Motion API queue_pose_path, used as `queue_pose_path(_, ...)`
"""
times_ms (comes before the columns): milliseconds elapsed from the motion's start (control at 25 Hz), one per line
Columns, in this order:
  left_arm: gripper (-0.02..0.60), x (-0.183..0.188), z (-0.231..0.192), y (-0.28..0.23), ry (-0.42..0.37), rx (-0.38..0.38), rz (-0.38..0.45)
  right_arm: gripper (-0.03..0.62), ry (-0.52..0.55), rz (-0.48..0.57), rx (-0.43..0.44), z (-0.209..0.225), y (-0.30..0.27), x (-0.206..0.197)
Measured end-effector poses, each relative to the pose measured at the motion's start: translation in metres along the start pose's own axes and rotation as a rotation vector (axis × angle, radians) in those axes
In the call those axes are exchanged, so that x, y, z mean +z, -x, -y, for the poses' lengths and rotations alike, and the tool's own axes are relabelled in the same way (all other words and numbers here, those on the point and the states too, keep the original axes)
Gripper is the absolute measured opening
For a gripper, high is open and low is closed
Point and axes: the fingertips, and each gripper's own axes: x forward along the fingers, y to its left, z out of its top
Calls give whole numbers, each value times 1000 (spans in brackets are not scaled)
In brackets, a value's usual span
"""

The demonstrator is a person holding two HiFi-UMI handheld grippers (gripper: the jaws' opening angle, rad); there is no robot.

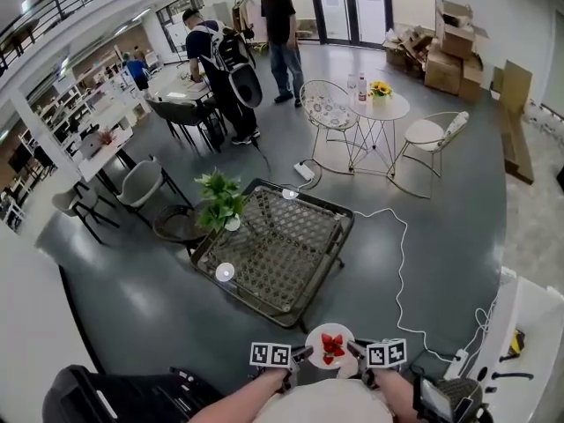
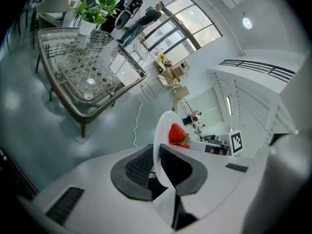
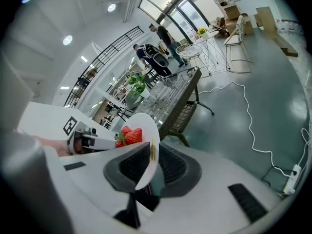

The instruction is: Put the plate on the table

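A small white plate (image 1: 330,345) with strawberries (image 1: 332,345) on it hangs low in the head view, held level between both grippers. My left gripper (image 1: 300,354) is shut on the plate's left rim and my right gripper (image 1: 356,350) on its right rim. In the left gripper view the plate (image 2: 162,145) stands edge-on between the jaws, a strawberry (image 2: 177,132) behind it. In the right gripper view the plate (image 3: 146,140) is pinched likewise, with strawberries (image 3: 129,136) on it. The glass-topped wicker table (image 1: 333,245) stands ahead, some way off.
On the table are a potted plant (image 1: 220,201) and two small round lamps (image 1: 225,272). A white cable (image 1: 401,271) runs over the floor to a power strip (image 1: 456,356). Beyond are a white round table (image 1: 379,108) with chairs, two people, and cardboard boxes (image 1: 454,47).
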Motion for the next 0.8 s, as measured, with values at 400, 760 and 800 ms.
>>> queue_pose_path(400, 29, 44, 17, -36, 32, 22, 82, 58, 53, -14, 57, 36, 0, 57)
queue_pose_path(760, 29, 62, 17, -51, 65, 49, 61, 58, 15, -41, 75, 54, -8, 71)
queue_pose_path(800, 29, 65, 16, -54, 73, 47, 58, 58, 12, -43, 74, 57, -10, 74)
